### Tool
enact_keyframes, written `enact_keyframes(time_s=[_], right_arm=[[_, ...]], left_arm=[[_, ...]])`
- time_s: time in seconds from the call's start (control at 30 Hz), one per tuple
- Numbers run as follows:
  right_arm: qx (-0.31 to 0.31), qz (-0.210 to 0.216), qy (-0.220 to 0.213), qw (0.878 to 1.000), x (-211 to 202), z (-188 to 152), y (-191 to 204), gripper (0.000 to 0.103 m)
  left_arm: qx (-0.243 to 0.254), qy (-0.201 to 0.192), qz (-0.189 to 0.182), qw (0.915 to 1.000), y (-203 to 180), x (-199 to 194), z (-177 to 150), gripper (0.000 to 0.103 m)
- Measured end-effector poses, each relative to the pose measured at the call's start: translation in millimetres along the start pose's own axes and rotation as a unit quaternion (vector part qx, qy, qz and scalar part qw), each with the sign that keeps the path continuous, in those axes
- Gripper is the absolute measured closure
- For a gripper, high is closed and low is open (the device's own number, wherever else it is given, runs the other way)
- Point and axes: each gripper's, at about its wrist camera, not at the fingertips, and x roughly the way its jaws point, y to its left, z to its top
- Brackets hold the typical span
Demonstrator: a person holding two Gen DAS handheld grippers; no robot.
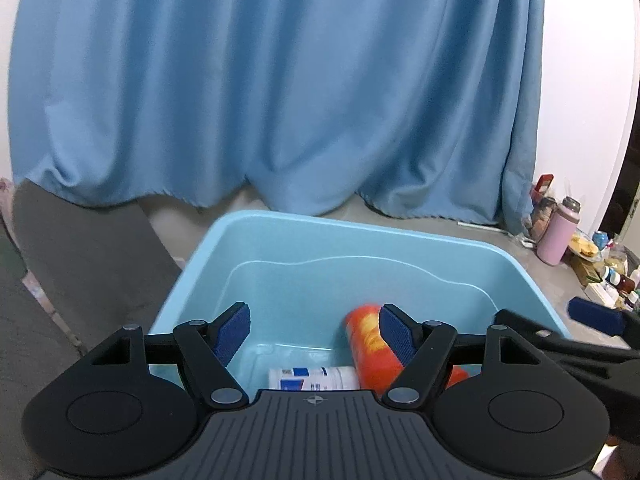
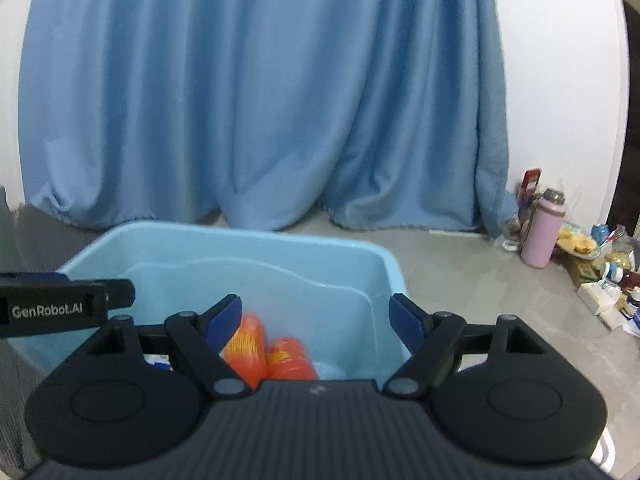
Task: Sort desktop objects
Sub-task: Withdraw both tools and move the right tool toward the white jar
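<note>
A light blue plastic bin [image 1: 320, 228] stands on the floor below both grippers; it also shows in the right wrist view [image 2: 248, 236]. Inside it lie an orange can [image 1: 370, 356] and a white bottle with a blue label [image 1: 316, 378]. The right wrist view shows two orange cans [image 2: 250, 348] side by side, blurred. My left gripper [image 1: 314, 334] is open and empty above the bin. My right gripper [image 2: 316, 322] is open and empty above the bin's right side; it shows at the right edge of the left wrist view [image 1: 596, 320].
A blue curtain [image 1: 280, 80] hangs behind the bin. A pink flask [image 2: 542, 232] and several small bottles, boxes and snack packets [image 2: 608, 276] sit on the grey floor at the right. A dark grey mat [image 1: 80, 248] lies at the left.
</note>
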Motion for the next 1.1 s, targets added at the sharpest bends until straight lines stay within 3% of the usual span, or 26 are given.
enact_keyframes(time_s=[0.2, 0.5, 1.1], right_arm=[[0.013, 0.003, -0.02, 1.0, -48.8, -17.3, 3.6, 0.021], [0.018, 0.011, -0.015, 1.0, -99.2, -62.7, 12.4, 0.021], [0.018, 0.023, -0.009, 1.0, -116.3, -149.2, 38.8, 0.021]], left_arm=[[0.014, -0.022, 0.009, 0.9996, -0.3, -55.8, -18.6, 0.029], [0.017, -0.013, 0.025, 0.9994, 6.9, -116.5, -71.3, 0.029], [0.014, -0.003, 0.028, 0.9995, 44.4, -136.4, -170.9, 0.029]])
